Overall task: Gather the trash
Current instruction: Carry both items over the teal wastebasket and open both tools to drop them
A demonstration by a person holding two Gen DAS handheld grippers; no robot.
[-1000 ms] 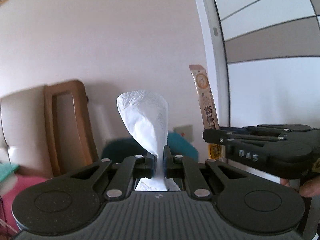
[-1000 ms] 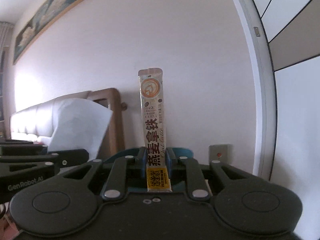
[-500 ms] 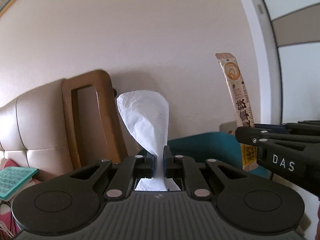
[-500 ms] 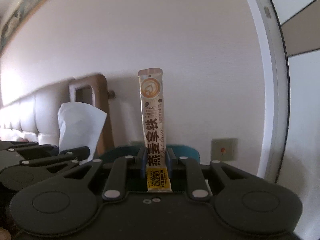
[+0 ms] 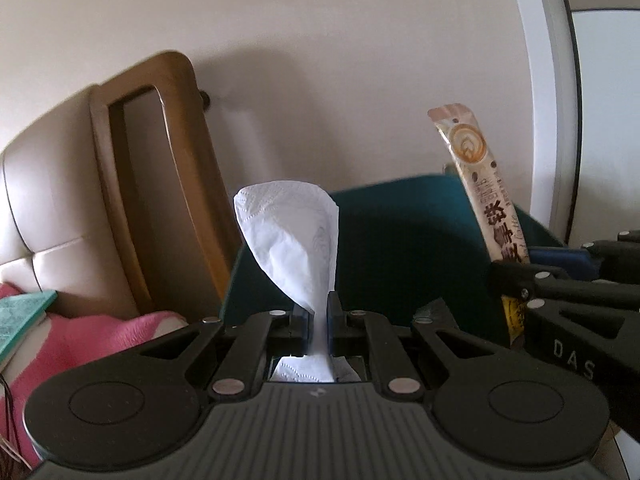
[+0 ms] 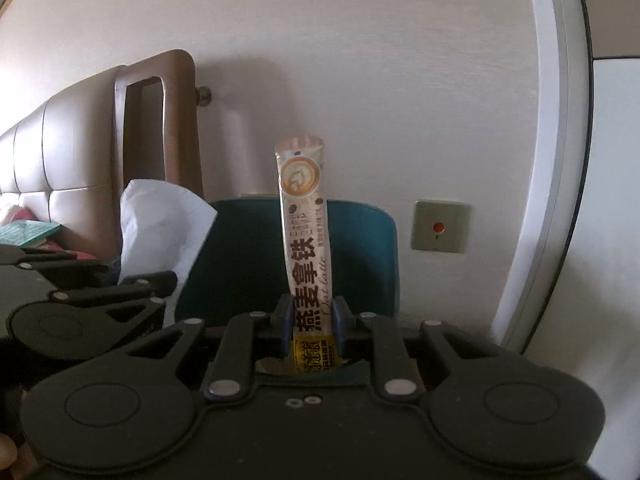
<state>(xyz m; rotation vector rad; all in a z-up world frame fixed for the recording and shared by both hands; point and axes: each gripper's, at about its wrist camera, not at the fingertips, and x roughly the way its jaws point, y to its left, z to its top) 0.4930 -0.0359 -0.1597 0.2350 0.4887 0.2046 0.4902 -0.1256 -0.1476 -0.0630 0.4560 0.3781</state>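
A crumpled white tissue [image 5: 296, 240] stands up from my left gripper [image 5: 319, 312], which is shut on its lower end. My right gripper [image 6: 313, 316] holds an upright oat latte sachet [image 6: 306, 220] between its pads; its jaws are opening slightly, and the pads still touch the sachet. Both grippers hang side by side in front of a teal bin [image 5: 400, 182], pointing down toward its dark opening. The left wrist view shows the sachet [image 5: 480, 192] and the right gripper [image 5: 516, 270] at the right. The right wrist view shows the tissue [image 6: 160, 224] and the left gripper [image 6: 160, 284] at the left.
The bin [image 6: 360, 206] stands against a pale wall. A wooden frame [image 5: 160, 160] and a padded beige headboard [image 5: 48, 200] are to its left, with a pink blanket [image 5: 80, 344] and a teal book [image 5: 20, 320]. A wall switch plate [image 6: 439, 227] and white door frame [image 6: 548, 160] are at the right.
Both grippers have tipped downward and moved closer to the teal bin, which now fills more of each view. The tissue and the sachet stay between their pads.
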